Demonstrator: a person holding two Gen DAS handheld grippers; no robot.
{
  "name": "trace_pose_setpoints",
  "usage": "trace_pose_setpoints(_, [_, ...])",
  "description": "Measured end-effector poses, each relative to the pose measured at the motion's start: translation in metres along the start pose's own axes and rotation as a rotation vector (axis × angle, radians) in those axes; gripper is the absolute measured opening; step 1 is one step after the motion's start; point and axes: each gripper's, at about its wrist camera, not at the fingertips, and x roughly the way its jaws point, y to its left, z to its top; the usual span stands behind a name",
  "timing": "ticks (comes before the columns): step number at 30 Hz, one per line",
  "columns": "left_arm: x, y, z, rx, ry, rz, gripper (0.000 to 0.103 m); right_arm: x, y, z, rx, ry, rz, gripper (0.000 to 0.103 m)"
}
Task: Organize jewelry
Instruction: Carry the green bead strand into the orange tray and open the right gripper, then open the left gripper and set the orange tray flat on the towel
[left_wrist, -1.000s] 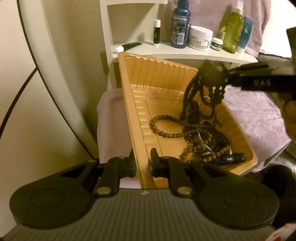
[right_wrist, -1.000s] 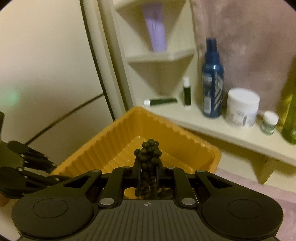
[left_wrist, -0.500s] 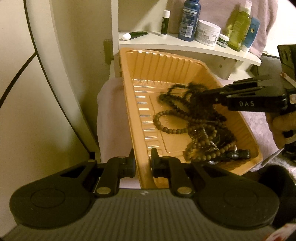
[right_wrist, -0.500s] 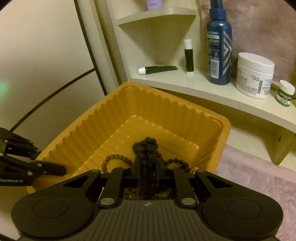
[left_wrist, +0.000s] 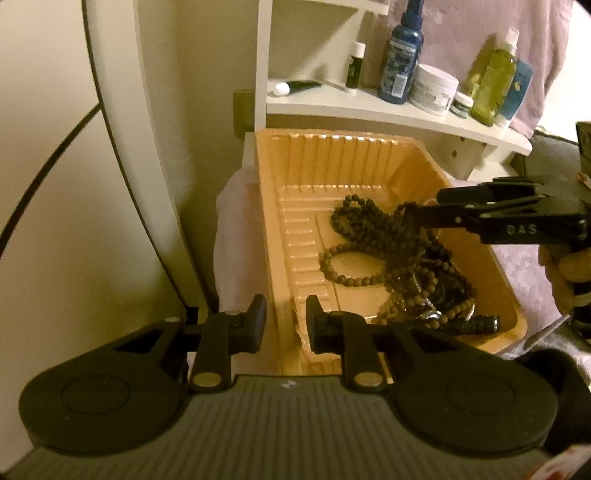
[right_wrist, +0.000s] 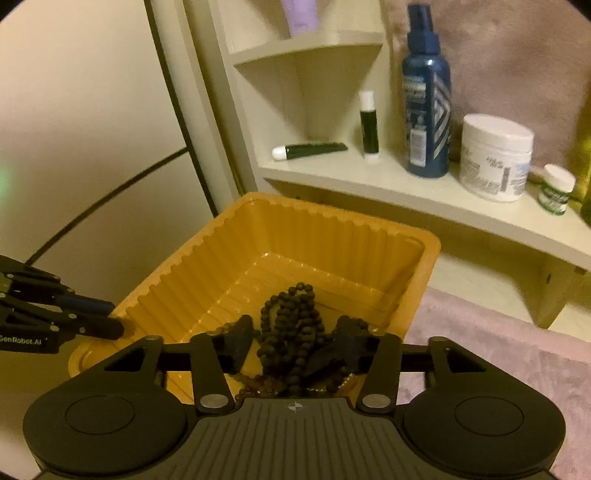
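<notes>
Spread wide now, my right gripper (right_wrist: 290, 347) has let go of the dark bead necklace (right_wrist: 291, 325); half a second ago its fingers were pinched on that bundle, and a second ago it hung the strand in the air above the tray. The necklace now lies heaped on the floor of the orange tray (right_wrist: 258, 229), between my parted fingers in the right wrist view. From the left wrist view, the right gripper (left_wrist: 424, 218) reaches in over the tray's right side, low above the beads, its tips just at the dark bead necklace (left_wrist: 369, 221).

My left gripper (left_wrist: 286, 321) straddles the near left wall of the orange tray (left_wrist: 269, 229), one finger outside and one inside. A gap shows on both sides of the wall, wider than in the earlier frames, so I read it as open.

A brown bead bracelet (left_wrist: 347, 266) lies in a loop on the tray floor, touching the dark strand, with a tangle of other jewelry (left_wrist: 439, 299) piled toward the near right corner. The tray rests on a pink cloth (left_wrist: 240, 229), below a white shelf (right_wrist: 406, 192) holding a blue bottle (right_wrist: 426, 96) and a white jar (right_wrist: 495, 155).
</notes>
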Motion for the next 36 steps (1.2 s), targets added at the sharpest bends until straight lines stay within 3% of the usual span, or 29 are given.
trace_pose_setpoints(5, [-0.016,0.000,0.003,-0.031,-0.051,0.027,0.024,-0.026,-0.004,0.003,0.030,-0.064,-0.011,0.063])
trace_pose_setpoints(9, [-0.028,-0.006,0.007,-0.052,-0.092,0.039,0.042,-0.049,-0.011,0.004,0.081,-0.092,-0.044,0.066])
trace_pose_setpoints(12, [-0.034,-0.014,0.007,-0.070,-0.118,0.036,0.068,-0.066,-0.015,0.001,0.123,-0.099,-0.064,0.070])
trace_pose_setpoints(14, [-0.038,-0.022,0.006,-0.073,-0.133,0.029,0.072,-0.078,-0.018,-0.004,0.159,-0.098,-0.083,0.072])
trace_pose_setpoints(16, [-0.040,-0.031,0.005,-0.085,-0.141,0.022,0.085,-0.090,-0.022,-0.010,0.195,-0.092,-0.104,0.074])
trace_pose_setpoints(19, [-0.044,-0.046,0.000,-0.085,-0.154,0.017,0.095,-0.108,-0.024,-0.022,0.233,-0.085,-0.138,0.076])
trace_pose_setpoints(24, [-0.054,-0.070,-0.010,-0.092,-0.172,0.022,0.103,-0.137,-0.024,-0.039,0.276,-0.067,-0.218,0.079])
trace_pose_setpoints(28, [-0.059,-0.091,-0.020,-0.091,-0.168,0.028,0.103,-0.164,-0.025,-0.060,0.321,-0.051,-0.283,0.082])
trace_pose_setpoints(36, [-0.071,-0.138,-0.037,-0.124,-0.159,-0.036,0.103,-0.211,-0.021,-0.092,0.357,-0.024,-0.372,0.085])
